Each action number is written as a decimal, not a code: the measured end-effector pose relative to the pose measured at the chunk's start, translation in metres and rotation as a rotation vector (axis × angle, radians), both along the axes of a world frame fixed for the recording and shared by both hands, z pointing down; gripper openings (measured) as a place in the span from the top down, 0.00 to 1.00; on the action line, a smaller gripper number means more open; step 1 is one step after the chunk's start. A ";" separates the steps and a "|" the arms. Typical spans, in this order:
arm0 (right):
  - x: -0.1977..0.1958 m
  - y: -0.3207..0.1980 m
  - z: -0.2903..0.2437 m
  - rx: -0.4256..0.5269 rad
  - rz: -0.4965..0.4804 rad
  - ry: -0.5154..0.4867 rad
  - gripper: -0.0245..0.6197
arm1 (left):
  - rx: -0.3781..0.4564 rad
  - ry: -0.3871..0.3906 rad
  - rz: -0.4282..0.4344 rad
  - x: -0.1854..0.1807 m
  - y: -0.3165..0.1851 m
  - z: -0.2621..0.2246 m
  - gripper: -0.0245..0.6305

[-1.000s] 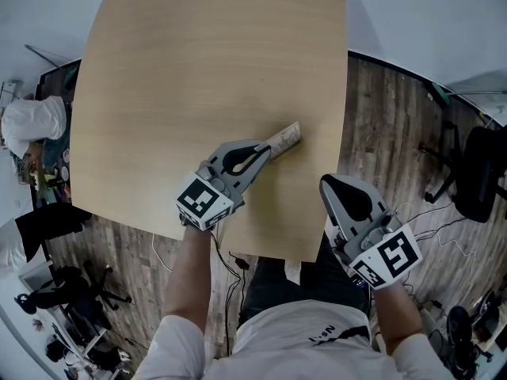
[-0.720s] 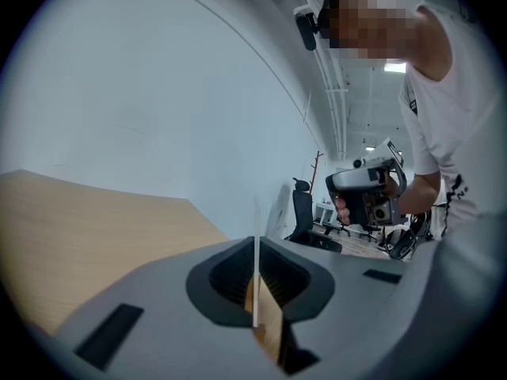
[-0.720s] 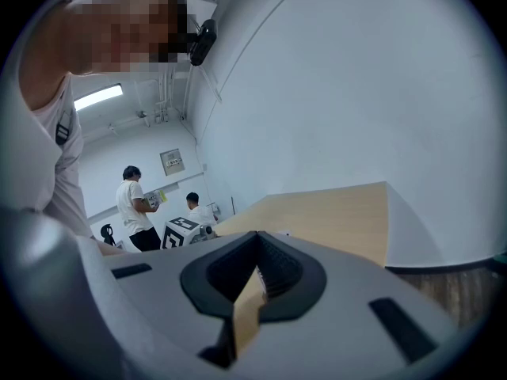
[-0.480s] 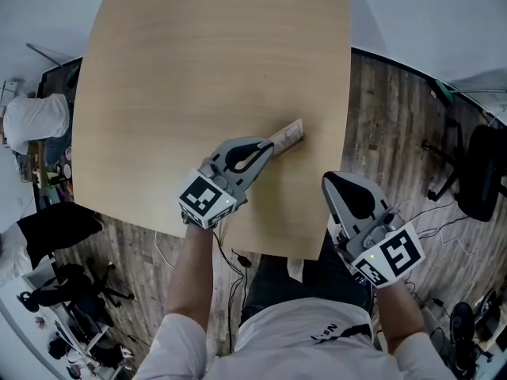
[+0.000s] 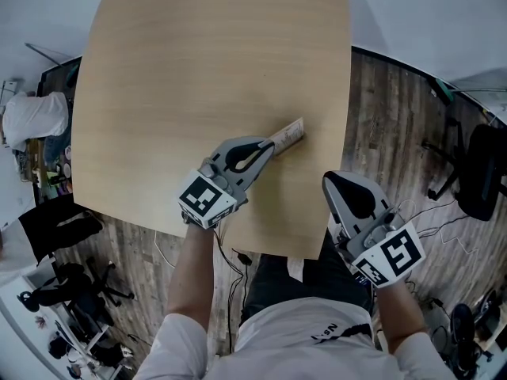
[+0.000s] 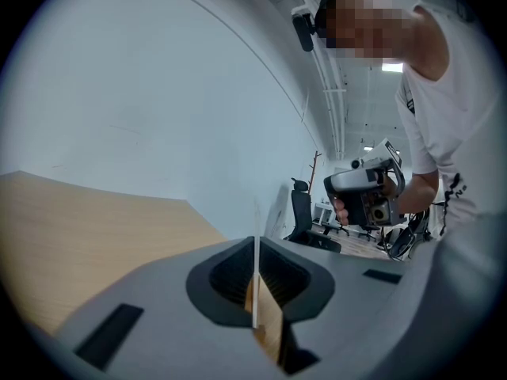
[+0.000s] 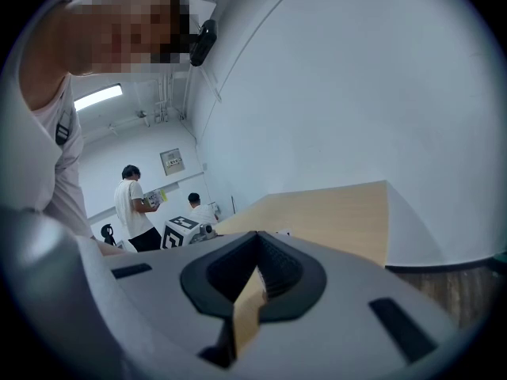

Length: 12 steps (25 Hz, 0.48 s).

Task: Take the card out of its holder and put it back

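Observation:
A pale, flat card in its holder (image 5: 288, 137) lies on the wooden table (image 5: 206, 62), sticking out from the tip of my left gripper (image 5: 269, 150). That gripper is shut on it. In the left gripper view the card (image 6: 255, 252) shows edge-on as a thin white line pinched between the closed jaws of the left gripper (image 6: 255, 269). I cannot tell the card from the holder. My right gripper (image 5: 336, 182) hovers off the table's near right corner, over the floor, shut with nothing in it. Its jaws meet in the right gripper view (image 7: 255, 261).
The table's near edge (image 5: 261, 252) runs just behind both grippers. A black office chair (image 5: 478, 172) stands on the wood floor at the right, with cables nearby. Two people (image 7: 135, 204) stand far off in the right gripper view.

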State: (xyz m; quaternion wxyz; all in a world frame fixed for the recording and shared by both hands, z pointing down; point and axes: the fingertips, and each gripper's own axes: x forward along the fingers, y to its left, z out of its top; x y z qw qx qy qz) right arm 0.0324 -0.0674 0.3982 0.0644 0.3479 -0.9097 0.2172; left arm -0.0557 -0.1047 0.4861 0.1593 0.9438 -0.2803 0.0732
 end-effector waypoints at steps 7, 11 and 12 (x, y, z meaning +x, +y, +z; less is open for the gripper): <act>0.000 0.000 0.001 0.000 0.000 0.001 0.94 | 0.000 -0.030 0.009 0.001 0.003 0.006 0.92; 0.001 0.001 0.002 -0.002 0.001 0.002 0.94 | -0.020 -0.033 0.009 0.002 0.003 0.013 0.92; 0.001 0.001 0.003 -0.003 0.001 0.003 0.94 | -0.026 -0.034 0.007 0.002 0.003 0.015 0.92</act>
